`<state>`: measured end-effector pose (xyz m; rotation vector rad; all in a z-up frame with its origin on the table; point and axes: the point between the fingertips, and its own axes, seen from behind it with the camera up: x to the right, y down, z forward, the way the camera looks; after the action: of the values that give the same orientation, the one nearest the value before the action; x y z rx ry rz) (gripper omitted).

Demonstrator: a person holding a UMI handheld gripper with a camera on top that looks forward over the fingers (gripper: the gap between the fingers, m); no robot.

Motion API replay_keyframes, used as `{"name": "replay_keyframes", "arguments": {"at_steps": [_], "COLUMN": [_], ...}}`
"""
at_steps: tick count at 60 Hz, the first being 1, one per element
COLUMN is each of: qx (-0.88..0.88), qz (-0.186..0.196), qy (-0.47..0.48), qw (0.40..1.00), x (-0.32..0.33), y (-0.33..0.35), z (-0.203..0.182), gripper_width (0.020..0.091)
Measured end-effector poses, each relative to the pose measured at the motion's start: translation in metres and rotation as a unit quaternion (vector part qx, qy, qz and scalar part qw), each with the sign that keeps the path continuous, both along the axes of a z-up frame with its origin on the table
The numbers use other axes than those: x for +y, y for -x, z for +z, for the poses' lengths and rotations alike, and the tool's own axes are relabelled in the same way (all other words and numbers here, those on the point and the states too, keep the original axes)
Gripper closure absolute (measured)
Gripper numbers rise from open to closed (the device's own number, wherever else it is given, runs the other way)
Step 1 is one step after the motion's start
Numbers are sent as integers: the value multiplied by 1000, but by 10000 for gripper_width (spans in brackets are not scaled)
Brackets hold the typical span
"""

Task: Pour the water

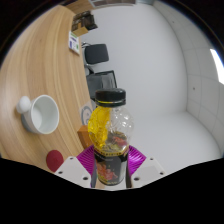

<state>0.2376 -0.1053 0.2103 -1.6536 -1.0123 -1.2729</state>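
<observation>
A bottle (110, 132) with yellow contents is clamped between the gripper (110, 168) fingers; a white cup (42, 112) is seen near the table (45, 65) edge.

Clear plastic bottle with black cap (110, 130) between the gripper (111, 166) fingers; white ceramic cup (42, 112) left of the bottle on the wooden table (50, 60).

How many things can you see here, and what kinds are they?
Bottles: 1, a clear bottle with a black cap, held between the gripper fingers
Cups: 1, a white cup on the wooden table
Red round things: 1, a red item near the table edge, too cut off to name
Chairs: 1, a dark chair beyond the table
Total: 4
</observation>
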Motion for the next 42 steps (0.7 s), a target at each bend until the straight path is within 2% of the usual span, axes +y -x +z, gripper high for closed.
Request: {"name": "replay_keyframes", "arguments": {"at_steps": [9,15,25,34,42], "qx": [278,432,575,630,642], "qz": [-24,-31,-53,-78,-90], "qy": [-60,-61,-44,-25,-17], "qw": [958,899,815,772,761], "x": [-8,-8,3,9,9], "y": [-7,-5,-22,-44,-53], "z": [29,21,-27,-88,-131], "gripper_width": [707,709,709,707,707]}}
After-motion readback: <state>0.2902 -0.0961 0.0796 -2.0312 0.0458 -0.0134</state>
